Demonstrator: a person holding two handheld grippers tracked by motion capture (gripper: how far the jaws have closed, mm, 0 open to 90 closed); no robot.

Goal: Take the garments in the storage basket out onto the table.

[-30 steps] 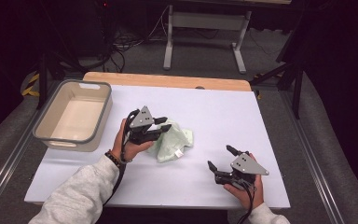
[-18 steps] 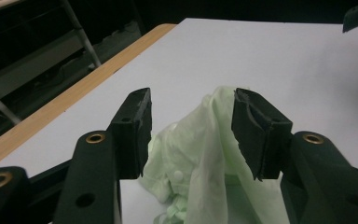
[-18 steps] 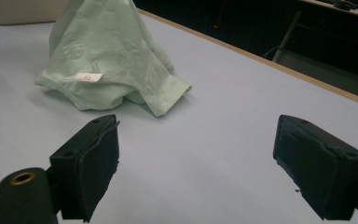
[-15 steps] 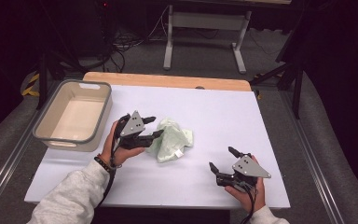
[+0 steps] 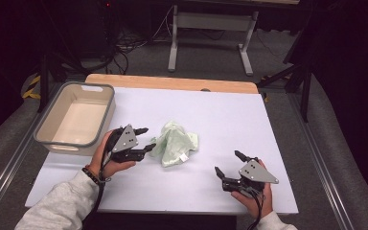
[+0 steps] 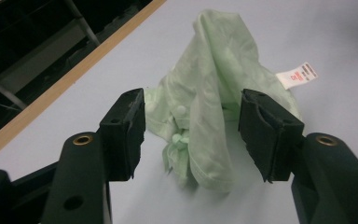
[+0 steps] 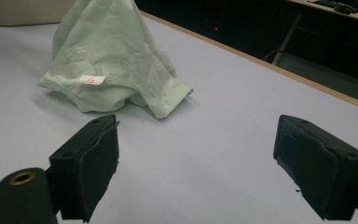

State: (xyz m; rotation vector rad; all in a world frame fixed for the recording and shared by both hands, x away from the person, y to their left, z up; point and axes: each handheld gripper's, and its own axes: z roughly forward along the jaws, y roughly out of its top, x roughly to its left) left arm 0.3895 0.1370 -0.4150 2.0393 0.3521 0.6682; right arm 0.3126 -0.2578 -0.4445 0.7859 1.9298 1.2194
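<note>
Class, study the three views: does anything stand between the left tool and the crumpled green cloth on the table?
Nothing visible does. The left tool faces the green cloth with open jaws that have just been opening, and bare table lies between them.

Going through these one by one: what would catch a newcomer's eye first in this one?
A crumpled pale green garment with a white label lies mid-table. The left gripper sits just beside it, jaws having just opened and not pressing the cloth, while the right gripper rests open near the front edge. A beige bin stands at left.

pale green cloth (image 5: 175, 143), black tongs (image 5: 143, 138)
</note>
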